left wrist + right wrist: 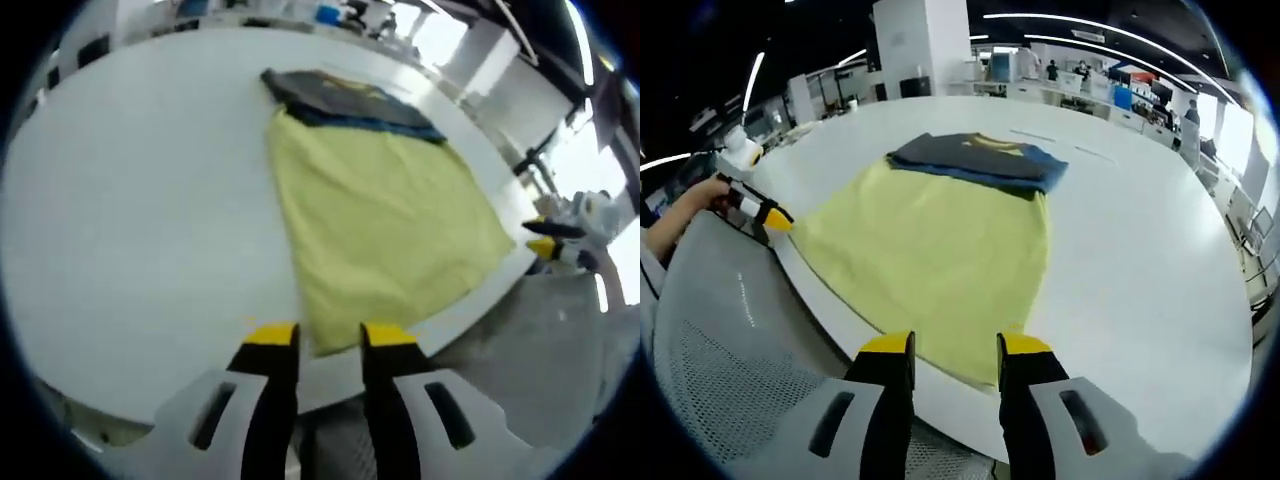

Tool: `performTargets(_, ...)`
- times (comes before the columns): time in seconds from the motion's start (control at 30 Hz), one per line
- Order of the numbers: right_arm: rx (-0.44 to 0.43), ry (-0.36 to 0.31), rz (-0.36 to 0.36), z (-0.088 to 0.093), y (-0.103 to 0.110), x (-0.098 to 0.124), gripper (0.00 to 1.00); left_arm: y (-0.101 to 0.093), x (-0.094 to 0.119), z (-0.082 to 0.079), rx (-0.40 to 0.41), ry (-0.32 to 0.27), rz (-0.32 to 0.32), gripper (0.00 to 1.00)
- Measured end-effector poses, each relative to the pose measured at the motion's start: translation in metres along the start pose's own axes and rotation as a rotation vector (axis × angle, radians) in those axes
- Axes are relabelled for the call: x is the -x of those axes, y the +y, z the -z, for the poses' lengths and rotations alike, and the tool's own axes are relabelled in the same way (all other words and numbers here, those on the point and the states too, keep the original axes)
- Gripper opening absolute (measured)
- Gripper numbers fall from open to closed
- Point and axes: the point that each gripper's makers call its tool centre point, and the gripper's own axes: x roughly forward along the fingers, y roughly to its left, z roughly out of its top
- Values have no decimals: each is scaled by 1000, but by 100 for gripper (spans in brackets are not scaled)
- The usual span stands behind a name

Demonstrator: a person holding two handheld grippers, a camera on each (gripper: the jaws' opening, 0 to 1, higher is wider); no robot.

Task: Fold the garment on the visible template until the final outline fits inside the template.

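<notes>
Black, yellow-tipped left gripper (pixel 330 337) at 6 o'clock, jaws parted, empty. Matching right gripper (pixel 956 346) at 6 o'clock, likewise parted, empty.

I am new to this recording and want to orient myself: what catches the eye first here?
A large pale yellow cloth sheet lies spread across the white table, reaching its near edge. At the sheet's far end sits a folded dark grey and blue garment. Both grippers hover open near the sheet's near edge, the left gripper and right gripper.

Folded dark garment (pixel 978 160) on yellow template (pixel 930 260) — right claw (pixel 955 350) open.
</notes>
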Motion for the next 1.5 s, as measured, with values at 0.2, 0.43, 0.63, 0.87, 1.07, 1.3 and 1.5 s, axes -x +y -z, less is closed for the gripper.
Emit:
performTargets(0.2,-36,18,20,10,-11,-2,31,-1,0,2,3,3,2,21)
performTargets(0.43,-76,36,29,19,-18,-5,29,-1,-1,2,4,3,2,20)
performTargets(0.63,-97,46,38,25,-21,-7,27,-1,0,2,6,3,0,20)
performTargets(0.87,-119,59,38,30,-23,-9,24,-1,0,3,4,8,-1,20)
performTargets(1.07,-130,70,40,34,-24,-9,22,-1,-1,4,3,13,-1,19)
performTargets(1.3,-133,86,35,40,-24,-10,19,1,-3,5,3,24,-6,18)
performTargets(1.5,-137,85,34,42,-24,-11,18,-2,-5,6,2,28,-3,15)
